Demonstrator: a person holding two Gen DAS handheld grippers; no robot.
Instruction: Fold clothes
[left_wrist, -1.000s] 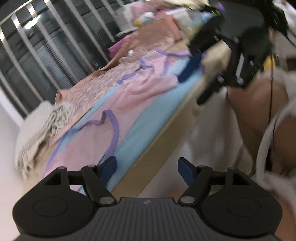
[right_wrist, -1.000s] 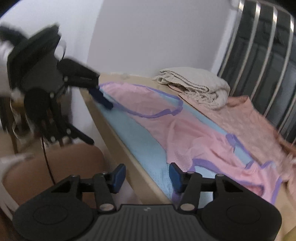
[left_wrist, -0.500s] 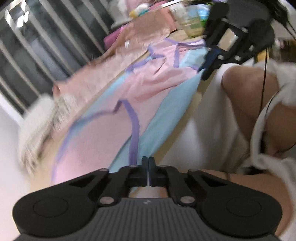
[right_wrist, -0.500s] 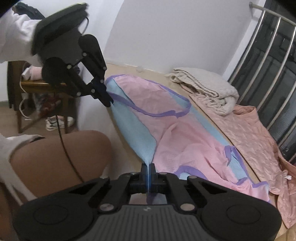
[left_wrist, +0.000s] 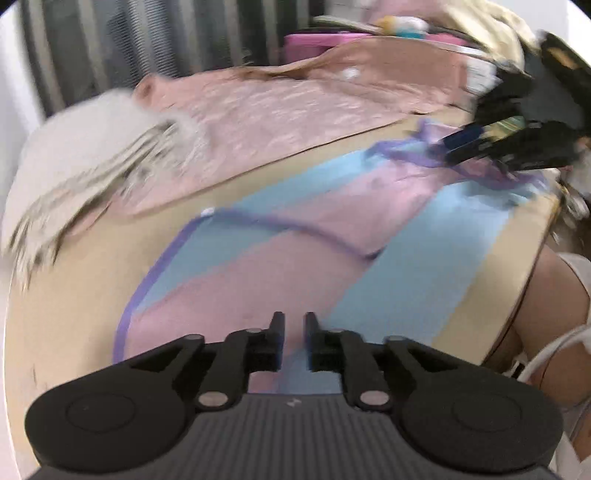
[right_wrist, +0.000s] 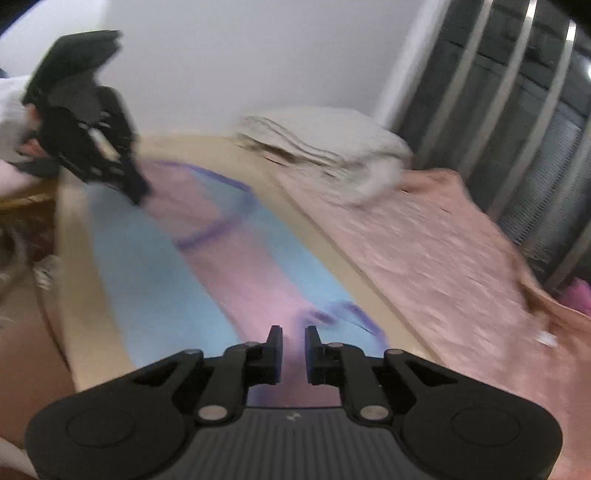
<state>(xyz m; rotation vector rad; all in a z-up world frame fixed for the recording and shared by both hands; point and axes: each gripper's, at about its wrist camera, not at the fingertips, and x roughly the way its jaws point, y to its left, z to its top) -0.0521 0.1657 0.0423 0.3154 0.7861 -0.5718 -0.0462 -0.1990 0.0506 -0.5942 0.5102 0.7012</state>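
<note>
Left gripper (left_wrist: 294, 334) jaws narrowly parted over the pink-and-blue garment (left_wrist: 325, 236), cloth between them, grip unclear, right gripper (right_wrist: 293, 347) likewise, table (left_wrist: 491, 295) underneath

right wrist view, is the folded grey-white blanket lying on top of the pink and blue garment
No, the folded blanket sits at the far end of the table, partly on the peach quilted cloth, apart from the pink and blue garment.

Soft, even light with no hard shadows. Motion blur smears the folded towel (left_wrist: 92, 155); edges beyond it bow.
</note>
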